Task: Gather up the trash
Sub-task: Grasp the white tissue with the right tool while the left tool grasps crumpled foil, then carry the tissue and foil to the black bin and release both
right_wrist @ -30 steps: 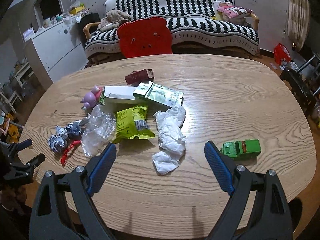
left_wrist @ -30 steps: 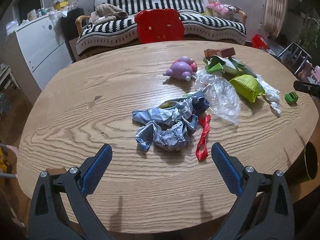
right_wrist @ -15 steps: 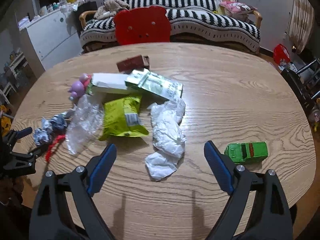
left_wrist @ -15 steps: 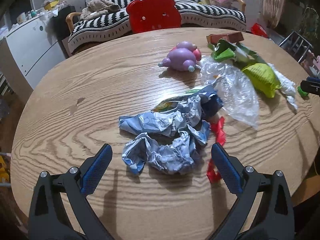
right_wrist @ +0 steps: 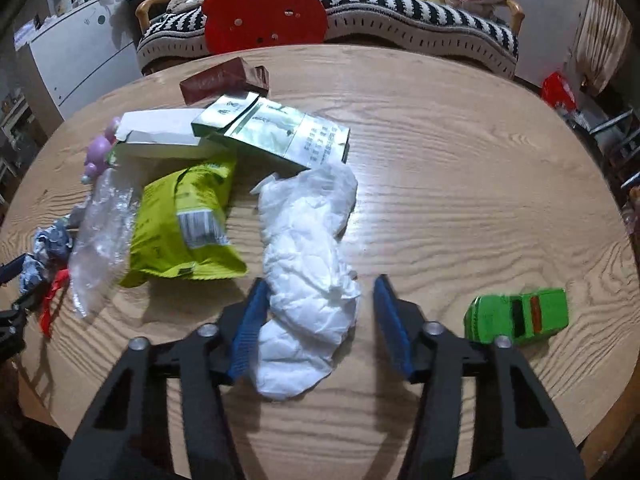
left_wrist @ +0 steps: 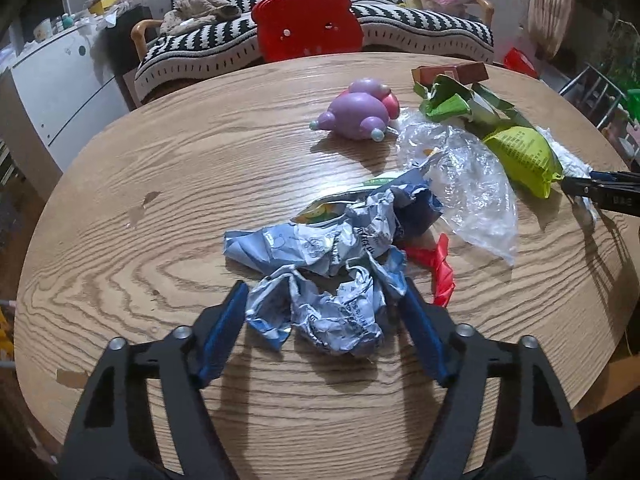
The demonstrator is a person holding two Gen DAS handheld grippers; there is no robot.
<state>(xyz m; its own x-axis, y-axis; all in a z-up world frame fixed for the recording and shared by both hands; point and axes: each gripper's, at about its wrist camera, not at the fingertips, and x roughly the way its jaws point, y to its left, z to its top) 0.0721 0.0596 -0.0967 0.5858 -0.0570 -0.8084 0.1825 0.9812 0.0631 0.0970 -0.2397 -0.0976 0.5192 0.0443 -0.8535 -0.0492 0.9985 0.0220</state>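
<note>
Both sets of jaws closing: left gripper [left_wrist: 322,312] around crumpled blue wrapper [left_wrist: 320,272], right gripper [right_wrist: 316,320] around white tissue [right_wrist: 308,264]; risk: the red ribbon [left_wrist: 438,270] at the wrapper's 3 o'clock snags and drags along.

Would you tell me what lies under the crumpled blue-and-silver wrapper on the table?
A yellow-green printed packet pokes out from beneath the crumpled wrapper at its far edge, and a red ribbon emerges beside it. The rest of both is covered, as is anything else beneath.
</note>
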